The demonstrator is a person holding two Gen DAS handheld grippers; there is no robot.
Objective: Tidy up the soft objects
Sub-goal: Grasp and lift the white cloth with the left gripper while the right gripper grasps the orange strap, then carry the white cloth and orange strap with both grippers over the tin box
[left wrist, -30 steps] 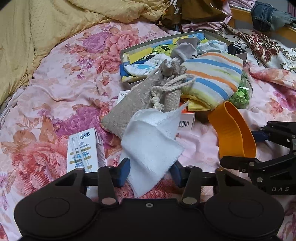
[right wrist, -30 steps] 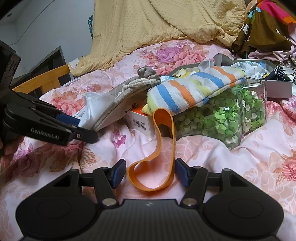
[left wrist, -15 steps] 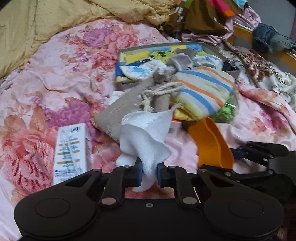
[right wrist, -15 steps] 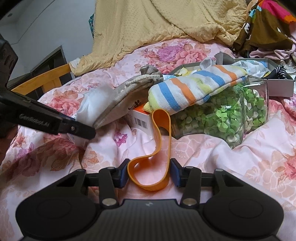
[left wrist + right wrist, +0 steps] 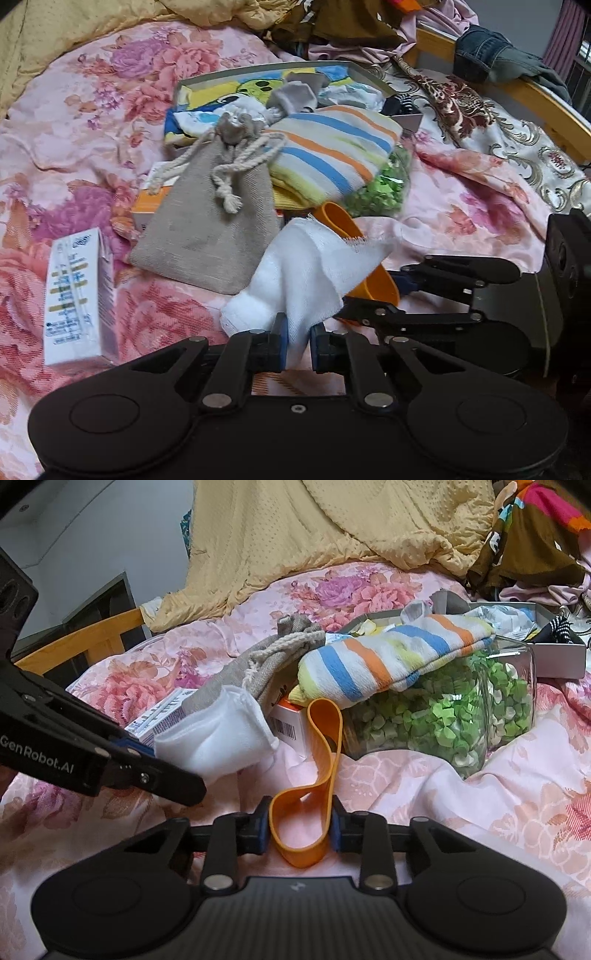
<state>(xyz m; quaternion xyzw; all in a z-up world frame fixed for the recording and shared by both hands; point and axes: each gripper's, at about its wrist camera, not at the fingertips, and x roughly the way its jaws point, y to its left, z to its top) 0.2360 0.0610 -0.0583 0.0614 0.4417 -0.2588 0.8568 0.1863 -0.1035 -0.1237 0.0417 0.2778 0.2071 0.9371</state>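
Bed (image 5: 92, 122), floral sheet, contents left to right, placed relative to the pouch.

1. Carton (image 5: 75, 295): left of the pouch, flat on the sheet, untouched.
2. Pouch (image 5: 210, 225): grey drawstring bag, lying against the pile.
3. Cloth (image 5: 299, 273): white, just right of the pouch's lower corner. Left claw (image 5: 297, 349) is clamped on its near end; a second ago those jaws stood wide around it. The cloth has bunched and shifted rightward, so it looks ready to lift.
4. Band (image 5: 314, 775): orange loop, right of the pouch, far end propped against the pile. Right claw (image 5: 298, 830) is closing, pads pressing the loop's sides; a second ago it stood clear of them.
5. Towel (image 5: 332, 151): striped, right of the pouch, draped on the jar (image 5: 461, 709) of green paper bits.
6. Tray (image 5: 280, 72): behind the pouch, already holding fabrics.

Judgement: both soft items are now gripped; the tray is the likely destination.
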